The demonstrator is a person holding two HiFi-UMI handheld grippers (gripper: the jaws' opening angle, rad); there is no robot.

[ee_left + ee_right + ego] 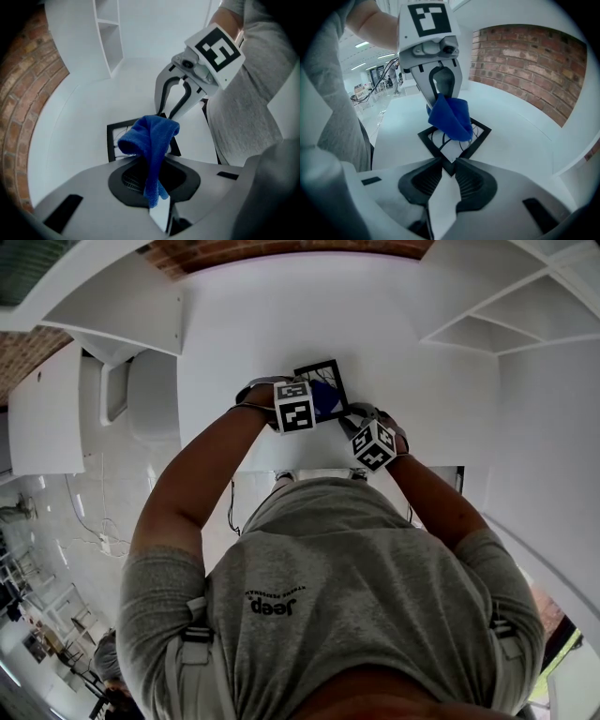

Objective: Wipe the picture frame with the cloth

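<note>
A black picture frame [317, 369] with a white line-art print lies flat on the white table [244, 334]. A blue cloth [152, 136] hangs bunched from my left gripper [149, 180], which is shut on it and holds it just over the frame [112, 140]. In the right gripper view the cloth [451, 117] covers the frame's middle, under the left gripper [440, 101]. My right gripper [449, 164] is shut on the near corner of the frame [480, 136]. The left gripper view shows the right gripper [166, 112] at that corner.
White shelves [487, 315] stand at the table's back right and a white cabinet [122, 306] at the back left. A brick wall [525, 61] curves behind the table. The table's front edge runs close to the person's body.
</note>
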